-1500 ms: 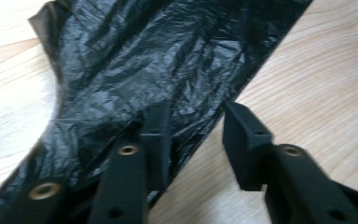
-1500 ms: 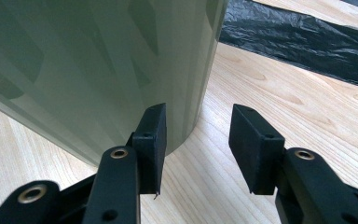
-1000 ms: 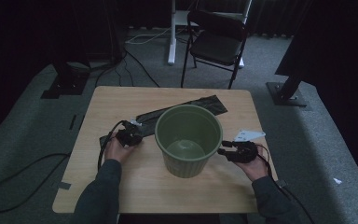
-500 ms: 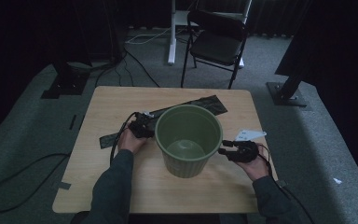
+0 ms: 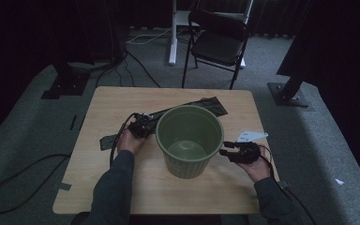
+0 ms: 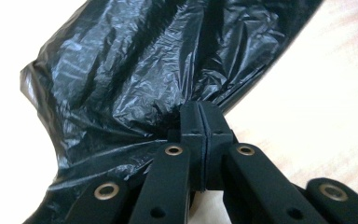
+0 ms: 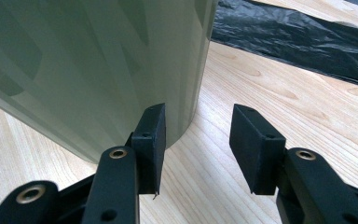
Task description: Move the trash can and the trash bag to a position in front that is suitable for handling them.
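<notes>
A green plastic bin (image 5: 190,140) stands upright in the middle of the wooden table (image 5: 98,187). A flat black plastic bag (image 5: 201,104) lies behind it, running from the bin's left side to the back right. My left gripper (image 5: 146,124) is at the bin's left, and its jaws have just been closing. In the left gripper view the left gripper (image 6: 200,123) is shut on a bunched fold of the bag (image 6: 140,70). My right gripper (image 5: 226,151) rests at the bin's right. Seen in its own view, the right gripper (image 7: 196,140) is open beside the bin's wall (image 7: 84,65), holding nothing.
A white slip of paper (image 5: 251,136) lies near the table's right edge, behind my right hand. A black folding chair (image 5: 218,44) stands beyond the table's far side. Cables trail over the grey floor (image 5: 23,164) at the left.
My left hand has moved away from me and to the right, onto the bag beside the bin, and its jaws have shut on the plastic. The right hand has stayed put.
</notes>
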`<action>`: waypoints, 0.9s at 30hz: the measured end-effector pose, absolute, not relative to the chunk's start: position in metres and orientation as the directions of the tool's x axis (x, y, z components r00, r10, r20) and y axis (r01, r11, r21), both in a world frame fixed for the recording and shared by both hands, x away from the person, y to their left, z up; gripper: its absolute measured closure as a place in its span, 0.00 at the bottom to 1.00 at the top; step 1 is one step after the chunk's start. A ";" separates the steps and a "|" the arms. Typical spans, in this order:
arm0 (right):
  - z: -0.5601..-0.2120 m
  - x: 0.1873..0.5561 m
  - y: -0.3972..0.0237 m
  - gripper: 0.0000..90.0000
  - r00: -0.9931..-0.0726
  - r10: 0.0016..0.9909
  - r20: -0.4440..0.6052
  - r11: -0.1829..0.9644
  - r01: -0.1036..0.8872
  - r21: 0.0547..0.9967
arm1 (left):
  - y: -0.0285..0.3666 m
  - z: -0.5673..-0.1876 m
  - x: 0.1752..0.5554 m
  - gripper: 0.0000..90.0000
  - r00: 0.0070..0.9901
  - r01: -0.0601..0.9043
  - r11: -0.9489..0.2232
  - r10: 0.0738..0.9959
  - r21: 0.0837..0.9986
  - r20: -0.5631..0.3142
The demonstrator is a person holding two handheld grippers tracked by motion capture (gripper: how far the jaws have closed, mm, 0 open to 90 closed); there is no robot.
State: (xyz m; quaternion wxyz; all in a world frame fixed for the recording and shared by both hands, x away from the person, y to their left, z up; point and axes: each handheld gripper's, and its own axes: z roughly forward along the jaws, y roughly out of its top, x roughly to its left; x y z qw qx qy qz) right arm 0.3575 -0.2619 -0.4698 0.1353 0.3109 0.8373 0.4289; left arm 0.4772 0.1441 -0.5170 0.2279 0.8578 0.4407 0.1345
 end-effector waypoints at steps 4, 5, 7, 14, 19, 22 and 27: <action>-0.470 0.358 -0.263 0.61 -0.768 0.639 0.045 0.434 0.408 0.803 | 0.152 -0.516 0.463 0.99 0.598 0.680 -0.514 0.801 0.523 0.010; -0.470 0.358 -0.263 0.61 -0.768 0.639 0.045 0.434 0.408 0.803 | 0.154 -0.516 0.458 0.99 0.603 0.677 -0.515 0.798 0.525 0.005; -0.470 0.357 -0.263 0.61 -0.769 0.638 0.043 0.436 0.407 0.802 | 0.159 -0.516 0.448 0.99 0.612 0.672 -0.513 0.791 0.534 -0.010; -0.469 0.356 -0.263 0.61 -0.767 0.640 0.045 0.431 0.408 0.805 | 0.173 -0.514 0.403 0.99 0.652 0.649 -0.542 0.758 0.534 -0.024; -0.469 0.356 -0.261 0.61 -0.770 0.637 0.043 0.436 0.406 0.803 | 0.180 -0.515 0.379 0.99 0.672 0.648 -0.553 0.738 0.524 -0.052; -0.469 0.357 -0.260 0.61 -0.771 0.636 0.043 0.437 0.406 0.803 | 0.184 -0.514 0.360 0.97 0.692 0.653 -0.574 0.718 0.493 -0.080; -0.469 0.357 -0.260 0.61 -0.771 0.635 0.043 0.438 0.406 0.803 | 0.187 -0.507 0.342 0.92 0.719 0.637 -0.597 0.688 0.488 -0.096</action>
